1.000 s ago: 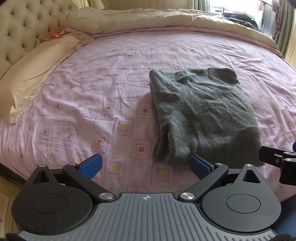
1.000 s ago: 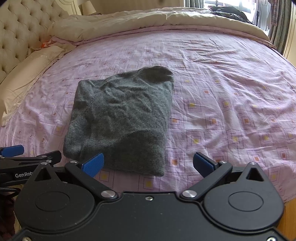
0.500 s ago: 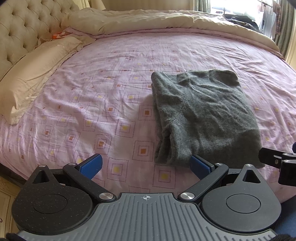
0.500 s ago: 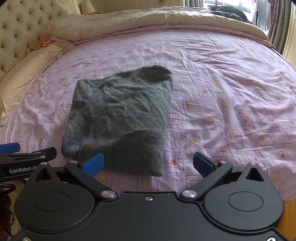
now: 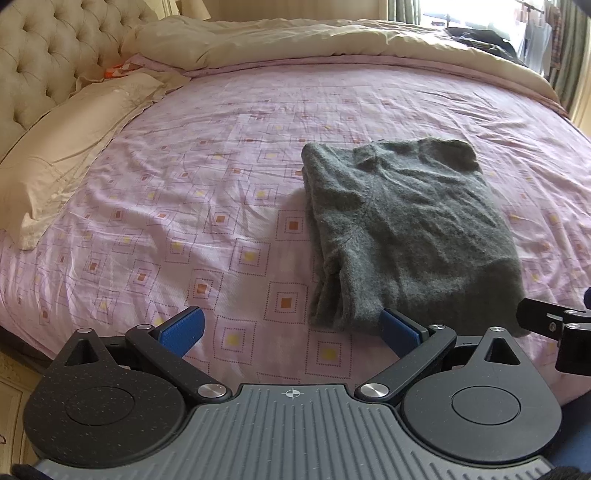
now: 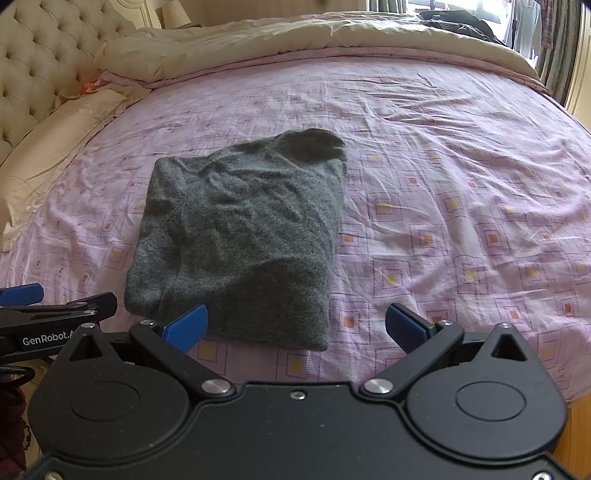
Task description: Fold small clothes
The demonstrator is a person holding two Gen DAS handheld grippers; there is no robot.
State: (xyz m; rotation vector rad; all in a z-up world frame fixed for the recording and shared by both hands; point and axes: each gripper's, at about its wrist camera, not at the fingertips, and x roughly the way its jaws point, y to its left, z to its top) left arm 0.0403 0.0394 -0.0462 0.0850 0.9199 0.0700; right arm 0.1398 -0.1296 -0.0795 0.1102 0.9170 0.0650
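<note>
A dark grey knitted garment (image 5: pixel 402 229) lies folded in a rough rectangle on the pink patterned bed sheet (image 5: pixel 221 184); it also shows in the right wrist view (image 6: pixel 243 236). My left gripper (image 5: pixel 291 328) is open and empty, just short of the garment's near left corner. My right gripper (image 6: pixel 295 325) is open and empty, at the garment's near right edge. The garment's near edge sits between the two grippers. The left gripper's tip shows at the left edge of the right wrist view (image 6: pixel 22 295).
A beige pillow (image 5: pixel 62 162) lies at the left by the tufted headboard (image 5: pixel 44 55). A beige duvet (image 5: pixel 332 40) is bunched along the far side. Dark clothes (image 6: pixel 458 22) lie at the far right. The bed's near edge is just below the grippers.
Both grippers have drawn back slightly from the garment and stayed open. The garment has not moved.
</note>
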